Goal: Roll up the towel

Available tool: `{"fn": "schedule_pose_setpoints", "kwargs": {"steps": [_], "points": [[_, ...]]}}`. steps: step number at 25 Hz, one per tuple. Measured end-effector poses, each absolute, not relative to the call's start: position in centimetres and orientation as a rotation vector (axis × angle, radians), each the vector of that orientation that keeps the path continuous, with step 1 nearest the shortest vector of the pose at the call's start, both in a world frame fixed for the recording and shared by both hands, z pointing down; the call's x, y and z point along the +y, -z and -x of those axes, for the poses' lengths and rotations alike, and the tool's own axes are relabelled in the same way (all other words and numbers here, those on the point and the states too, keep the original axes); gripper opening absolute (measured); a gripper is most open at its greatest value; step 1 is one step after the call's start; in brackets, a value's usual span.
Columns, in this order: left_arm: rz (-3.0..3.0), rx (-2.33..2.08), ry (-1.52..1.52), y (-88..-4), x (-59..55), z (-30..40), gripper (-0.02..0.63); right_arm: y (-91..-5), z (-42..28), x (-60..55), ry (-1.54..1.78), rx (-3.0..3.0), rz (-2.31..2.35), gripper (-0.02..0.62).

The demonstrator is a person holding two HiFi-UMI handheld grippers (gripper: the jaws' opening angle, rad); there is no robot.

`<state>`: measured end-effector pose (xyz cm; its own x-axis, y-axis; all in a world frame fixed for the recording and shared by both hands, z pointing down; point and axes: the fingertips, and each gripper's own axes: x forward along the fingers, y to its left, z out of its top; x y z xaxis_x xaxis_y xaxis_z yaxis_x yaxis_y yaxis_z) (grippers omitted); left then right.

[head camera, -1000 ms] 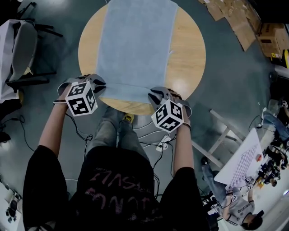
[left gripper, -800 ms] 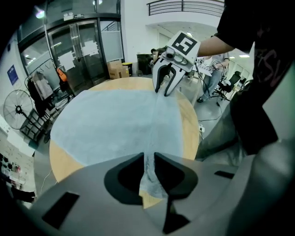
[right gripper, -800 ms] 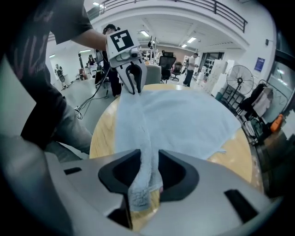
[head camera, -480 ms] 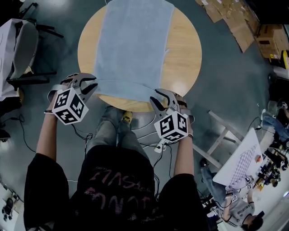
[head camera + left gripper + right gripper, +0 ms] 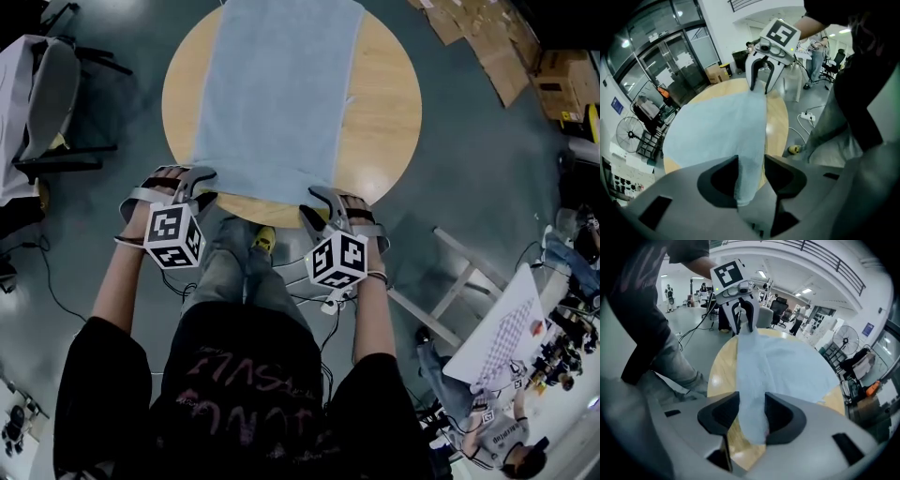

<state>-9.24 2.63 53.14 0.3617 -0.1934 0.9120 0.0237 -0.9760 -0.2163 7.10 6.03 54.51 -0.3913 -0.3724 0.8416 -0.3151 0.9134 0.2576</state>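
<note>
1. Plainly, the towel (image 5: 277,94) lies spread flat on the round table (image 5: 389,112), running lengthwise away from me. Its near edge sits at the rim closest to my body. I judge it was laid that way so a roll can start there and travel straight up the cloth.
2. My left gripper (image 5: 751,163) and right gripper (image 5: 752,401) sit at the two near corners, one each, probably to keep the first turn even across the width.
3. Both sets of jaws have just been opening. They now stand apart, each with a towel corner hanging loose between them, so I read both as released, not clamped.
4. No rolled turn shows along the near edge, so the rolling seems barely begun, if at all.
5. The towel's far end is cut off at the top of the head view.
6. Whether either corner still brushes a pad I cannot tell, since the cloth nearly fills each gap.
</note>
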Motion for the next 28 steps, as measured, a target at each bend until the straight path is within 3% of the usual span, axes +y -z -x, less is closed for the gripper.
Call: {"fn": "schedule_pose_setpoints", "kwargs": {"steps": [7, 11, 14, 24, 28], "points": [[2.385, 0.101, 1.73, -55.3, 0.1, 9.9, 0.183, -56.2, -7.0, 4.1, -0.041, -2.012, -0.409, 0.208], [2.433, 0.015, 1.789, -55.6, 0.0, 9.7, 0.077, -56.4, -7.0, 4.4, -0.168, -2.039, -0.374, 0.063], [2.476, -0.046, 1.809, -55.4, 0.7, 9.9, 0.033, -56.3, -7.0, 4.8, -0.231, -2.041, -0.363, 0.043], [2.583, -0.407, 1.927, -54.6, 9.8, 11.0, 0.029, -55.4, -6.3, 12.4, -0.377, -2.035, -0.196, 0.038], [2.627, -0.334, 1.889, -54.4, 9.3, 10.8, 0.032, -55.0, -6.6, 12.5, -0.378, -2.047, -0.234, 0.046]]}}
